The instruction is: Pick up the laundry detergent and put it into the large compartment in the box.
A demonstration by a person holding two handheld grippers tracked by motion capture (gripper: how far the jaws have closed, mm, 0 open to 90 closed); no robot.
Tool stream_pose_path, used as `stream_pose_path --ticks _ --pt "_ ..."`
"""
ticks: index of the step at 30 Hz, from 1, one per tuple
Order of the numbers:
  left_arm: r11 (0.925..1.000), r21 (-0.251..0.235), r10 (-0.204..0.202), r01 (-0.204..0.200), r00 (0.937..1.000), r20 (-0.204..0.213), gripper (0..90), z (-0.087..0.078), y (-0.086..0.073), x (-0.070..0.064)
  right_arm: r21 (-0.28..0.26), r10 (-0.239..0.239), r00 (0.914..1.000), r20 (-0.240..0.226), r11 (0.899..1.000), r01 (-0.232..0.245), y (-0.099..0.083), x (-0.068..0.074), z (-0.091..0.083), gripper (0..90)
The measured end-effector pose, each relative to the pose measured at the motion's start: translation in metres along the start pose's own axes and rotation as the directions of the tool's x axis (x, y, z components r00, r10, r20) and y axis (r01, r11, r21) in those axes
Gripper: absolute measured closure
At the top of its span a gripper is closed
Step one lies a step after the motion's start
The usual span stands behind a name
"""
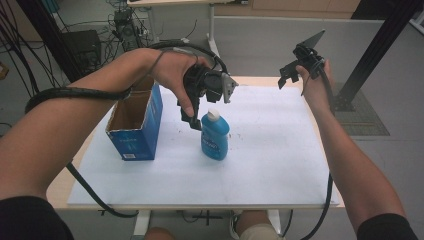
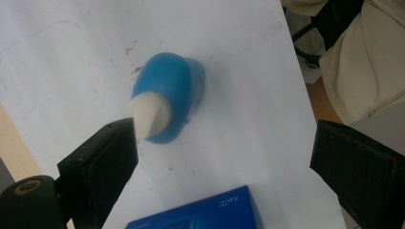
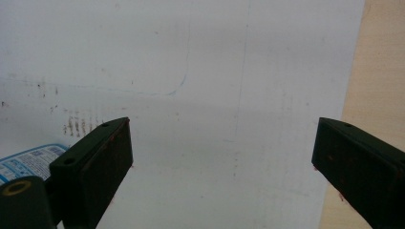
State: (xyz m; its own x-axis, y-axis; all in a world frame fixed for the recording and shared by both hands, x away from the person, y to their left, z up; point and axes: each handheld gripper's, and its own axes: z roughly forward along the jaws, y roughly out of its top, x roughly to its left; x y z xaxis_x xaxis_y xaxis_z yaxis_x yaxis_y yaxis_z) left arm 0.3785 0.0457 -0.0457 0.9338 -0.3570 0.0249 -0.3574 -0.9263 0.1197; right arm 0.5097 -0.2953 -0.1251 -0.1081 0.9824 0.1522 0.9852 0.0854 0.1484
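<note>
White table [image 1: 280,165]: left gripper [image 1: 192,117] poised above blue bottle [image 1: 215,137].

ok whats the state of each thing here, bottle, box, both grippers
blue bottle: upright on the white sheet, white cap on, not gripped
blue box: upright, top open, beside the bottle
left gripper: jaws open, above the bottle
right gripper: jaws open, held in the air, holding nothing

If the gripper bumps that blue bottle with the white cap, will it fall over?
Probably, if hit near the top: the blue bottle stands upright and tall on a narrow base, on the smooth white table sheet. A low nudge might slide it instead. Its rounded, glossy plastic could slip between the open left gripper jaws.
</note>
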Motion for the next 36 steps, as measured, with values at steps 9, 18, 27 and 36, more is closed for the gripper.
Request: stream_pose_path --ticks 9,18,27,36 --pt "1.0 0.004 0.001 -0.001 0.9999 -0.015 9.2 -0.001 0.0 0.013 -0.005 0.001 1.0 0.0 1.0 -0.001 -0.003 -0.002 -0.003 6.5" --pt "1.0 -0.005 -0.002 0.002 0.9997 -0.025 9.2 0.005 -0.002 0.025 0.0 -0.001 1.0 0.002 1.0 0.001 -0.003 -0.002 -0.004 6.4" --pt "1.0 -0.003 0.003 -0.003 0.9998 -0.018 9.1 0.013 0.001 0.036 0.003 0.001 1.0 0.005 1.0 -0.001 -0.003 -0.005 -0.005 6.4" --pt "1.0 -0.005 0.002 -0.002 0.9999 -0.012 9.1 0.018 0.001 0.045 0.002 0.003 1.0 0.004 1.0 -0.003 -0.004 -0.007 -0.005 6.4"
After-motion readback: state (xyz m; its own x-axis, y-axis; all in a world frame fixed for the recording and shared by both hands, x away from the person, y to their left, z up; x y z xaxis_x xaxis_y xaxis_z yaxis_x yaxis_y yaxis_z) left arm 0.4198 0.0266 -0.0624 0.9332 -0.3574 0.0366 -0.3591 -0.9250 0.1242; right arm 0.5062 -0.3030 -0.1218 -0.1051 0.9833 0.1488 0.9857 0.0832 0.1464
